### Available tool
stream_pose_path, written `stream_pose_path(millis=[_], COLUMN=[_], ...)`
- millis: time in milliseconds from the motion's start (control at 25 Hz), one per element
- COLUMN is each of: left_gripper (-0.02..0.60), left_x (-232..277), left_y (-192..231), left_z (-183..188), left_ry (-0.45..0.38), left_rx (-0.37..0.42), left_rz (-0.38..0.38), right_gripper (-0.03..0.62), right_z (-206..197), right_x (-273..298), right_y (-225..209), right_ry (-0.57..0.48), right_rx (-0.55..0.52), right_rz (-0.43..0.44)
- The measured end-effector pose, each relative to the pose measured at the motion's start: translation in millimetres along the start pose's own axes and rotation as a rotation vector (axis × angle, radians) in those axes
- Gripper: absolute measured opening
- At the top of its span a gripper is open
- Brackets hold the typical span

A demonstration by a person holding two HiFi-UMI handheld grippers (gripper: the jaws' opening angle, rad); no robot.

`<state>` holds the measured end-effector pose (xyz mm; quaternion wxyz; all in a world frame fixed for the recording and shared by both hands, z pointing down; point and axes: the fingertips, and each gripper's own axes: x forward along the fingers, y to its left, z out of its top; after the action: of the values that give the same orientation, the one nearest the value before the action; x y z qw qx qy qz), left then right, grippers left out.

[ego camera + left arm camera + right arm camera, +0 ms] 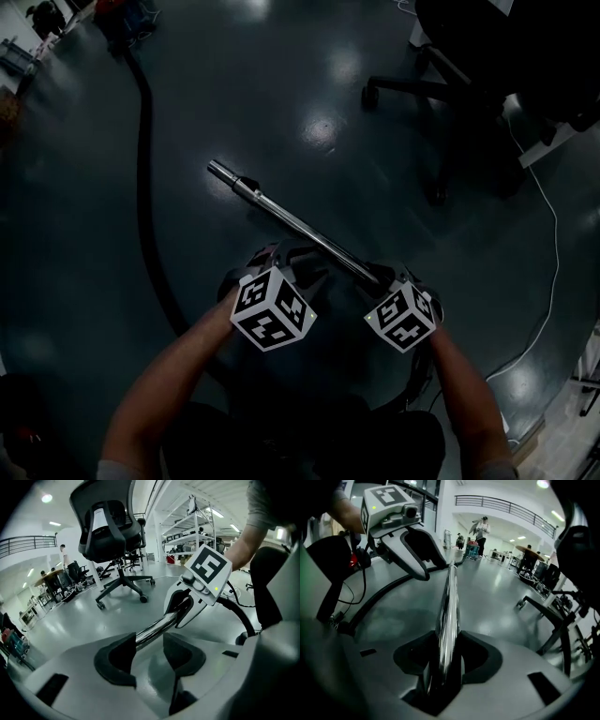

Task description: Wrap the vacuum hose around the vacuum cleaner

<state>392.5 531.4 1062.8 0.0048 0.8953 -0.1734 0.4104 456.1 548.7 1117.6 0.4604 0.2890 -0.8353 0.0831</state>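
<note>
A chrome vacuum wand (pixel 281 211) hangs slanted above the dark floor. My right gripper (pixel 389 278) is shut on its near end, and in the right gripper view both pads clamp the wand (pixel 447 606). My left gripper (pixel 295 255) is at the wand's middle. In the left gripper view the wand (pixel 157 627) lies against the left pad with a gap to the right pad, so that gripper (pixel 149 642) is open. The black hose (pixel 145 187) trails across the floor to a red and blue vacuum body (pixel 122 14) at the far left.
A black office chair (pixel 469 84) stands on its star base at the far right, and a white cable (pixel 548 234) loops over the floor beside it. In the gripper views, more chairs (pixel 117 536), desks and people stand further off in the hall.
</note>
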Motion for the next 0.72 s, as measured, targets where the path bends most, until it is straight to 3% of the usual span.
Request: stream_pose_path(millis=[280,520,720], left_gripper=[0.252,0.255,0.255], left_x=[-31,-31,-26], left_y=[22,12,-2], left_z=[-7,-39,-55], left_ry=[0.061,0.193,0.217], left_rx=[0.165,0.237,0.265], left_rz=[0.02,-0.097,-0.125], right_gripper=[0.173,0.172,0.173], right_z=[52,87,106], right_x=[-1,4,-2], right_y=[11,28,54], right_ry=[-0.022,-0.024,-0.051], right_rx=[-0.197,-0.403,-0.514], right_rz=[0.108,0.181,0.249])
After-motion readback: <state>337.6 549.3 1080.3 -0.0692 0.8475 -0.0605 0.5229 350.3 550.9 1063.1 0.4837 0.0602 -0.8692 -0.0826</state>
